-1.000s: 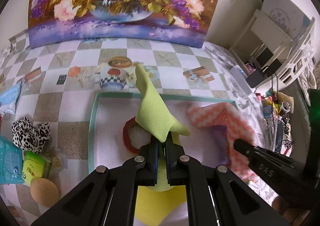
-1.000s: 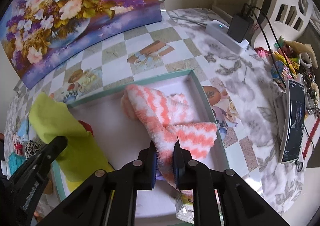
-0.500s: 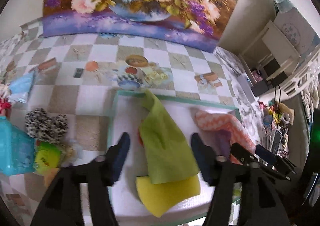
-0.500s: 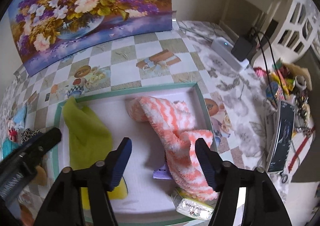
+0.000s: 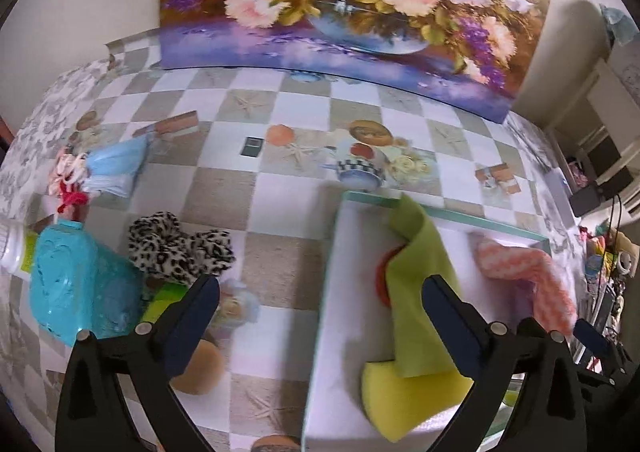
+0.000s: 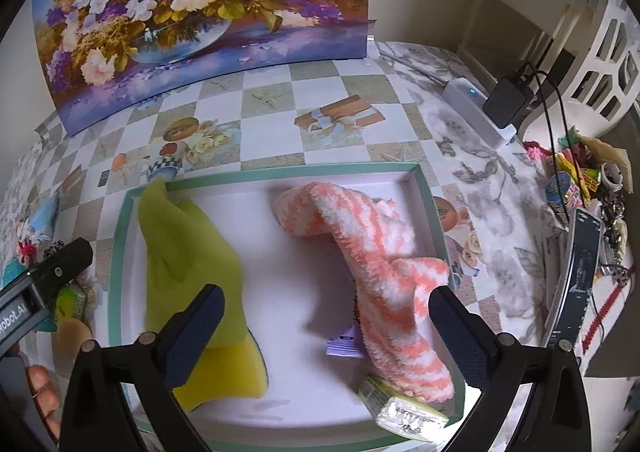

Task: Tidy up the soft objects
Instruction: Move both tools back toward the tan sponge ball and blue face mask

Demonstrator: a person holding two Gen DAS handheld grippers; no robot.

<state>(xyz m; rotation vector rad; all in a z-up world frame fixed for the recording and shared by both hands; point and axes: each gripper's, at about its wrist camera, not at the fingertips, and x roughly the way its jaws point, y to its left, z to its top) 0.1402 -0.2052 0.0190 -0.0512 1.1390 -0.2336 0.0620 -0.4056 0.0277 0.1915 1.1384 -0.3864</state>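
A white tray with a teal rim (image 6: 280, 172) (image 5: 460, 214) holds a green cloth (image 6: 188, 252) (image 5: 420, 276) draped over a yellow sponge (image 6: 224, 376) (image 5: 408, 388), and a pink-and-white fuzzy sock (image 6: 376, 272) (image 5: 528, 272). My left gripper (image 5: 320, 308) is open and empty above the tray's left edge. My right gripper (image 6: 326, 318) is open and empty above the tray's middle. A leopard-print scrunchie (image 5: 180, 248) lies on the table left of the tray.
A teal plastic bottle (image 5: 76, 284), a green packet (image 5: 164, 302), a tan round object (image 5: 200, 364) and blue cloth (image 5: 116, 168) lie left of the tray. A foil packet (image 6: 404, 408) and purple sachet (image 6: 344, 346) lie in the tray. A phone (image 6: 576, 284) and clutter sit right.
Both grippers opened, letting go of the green cloth and the pink sock, which now lie in the tray. Both grippers rose; the left one swung toward the left of the table.
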